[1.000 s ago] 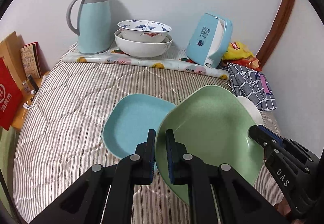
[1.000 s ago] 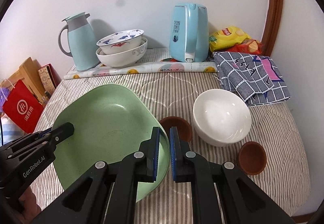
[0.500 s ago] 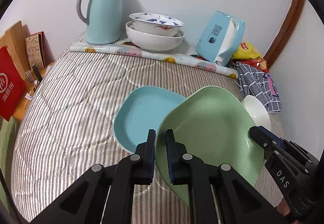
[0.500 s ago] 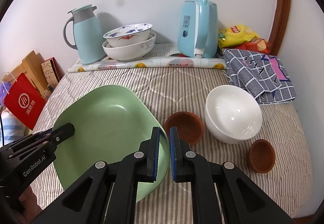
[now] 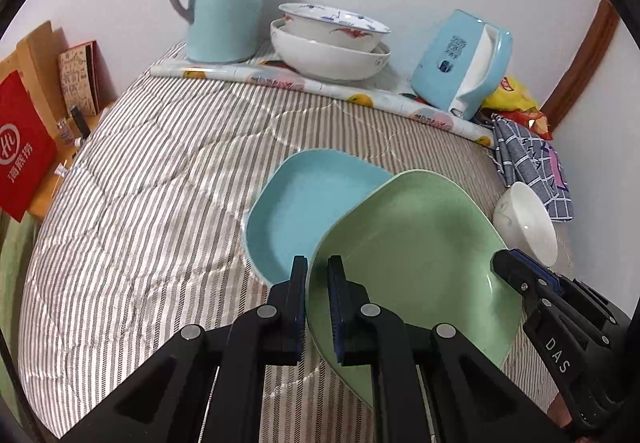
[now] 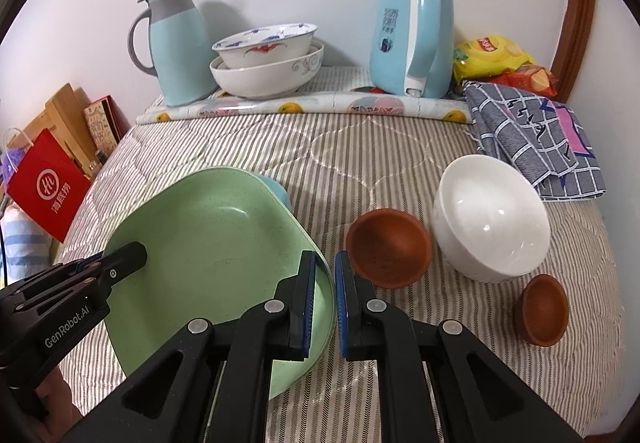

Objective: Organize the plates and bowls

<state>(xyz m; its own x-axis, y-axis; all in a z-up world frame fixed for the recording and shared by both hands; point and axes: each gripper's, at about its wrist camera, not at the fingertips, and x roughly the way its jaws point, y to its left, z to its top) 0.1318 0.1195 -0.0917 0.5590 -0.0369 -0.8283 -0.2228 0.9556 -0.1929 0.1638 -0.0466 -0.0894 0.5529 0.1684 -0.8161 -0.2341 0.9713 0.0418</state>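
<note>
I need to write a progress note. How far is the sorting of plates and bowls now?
Done: two patterned bowls sit nested by the wall. In hand: the left gripper and right gripper both grip the green plate, tilted over the blue plate but not yet flat on it. Left: the white bowl and two brown bowls stand separate on the striped cover.

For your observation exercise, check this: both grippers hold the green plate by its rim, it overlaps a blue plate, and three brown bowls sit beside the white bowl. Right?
One detail is wrong: the right wrist view shows two brown bowls, a larger brown bowl and a smaller brown bowl, not three. The rest holds: the left gripper and right gripper hold the green plate over the blue plate, beside the white bowl.
</note>
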